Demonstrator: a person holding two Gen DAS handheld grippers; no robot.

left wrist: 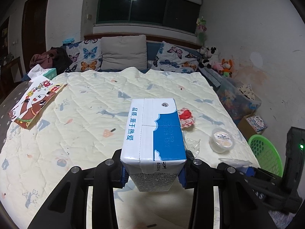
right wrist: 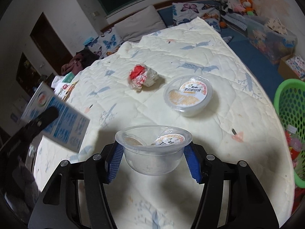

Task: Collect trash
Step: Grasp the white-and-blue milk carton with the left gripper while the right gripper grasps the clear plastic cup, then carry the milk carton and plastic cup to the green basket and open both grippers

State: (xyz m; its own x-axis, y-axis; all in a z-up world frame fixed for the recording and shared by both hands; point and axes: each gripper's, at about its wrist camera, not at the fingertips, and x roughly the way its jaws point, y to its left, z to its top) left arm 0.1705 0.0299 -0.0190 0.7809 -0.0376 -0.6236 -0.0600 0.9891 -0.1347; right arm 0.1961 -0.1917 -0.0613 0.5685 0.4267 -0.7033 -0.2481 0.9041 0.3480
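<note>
Left wrist view: the left gripper pinches a blue-and-white carton by its near end, blue pads pressed on both side walls. The carton's long axis runs straight away from the camera toward the pillows, its far end carrying a small round foil seal. It is lifted above the quilt. Just right of the carton lies a crumpled red-and-white wrapper, and nearer, a scrap of clear plastic. Farther right a lidded round tub sits on the quilt. A green basket stands off the bed's right edge. At the far left lie a picture book and a tissue box.

Right wrist view: the right gripper grips a clear plastic cup between its blue pads, one on each side under the rim. The cup is upright, mouth up, off the quilt. Inside lie a peeled lid with print and what looks like a smaller round piece; I cannot tell more. Beyond it, the lidded tub rests flat with its lid on, and the wrapper lies to its left, apart from it. The basket at the right edge holds colourful litter, too blurred to name. At left, the carton shows tilted in the other gripper's fingers.
</note>
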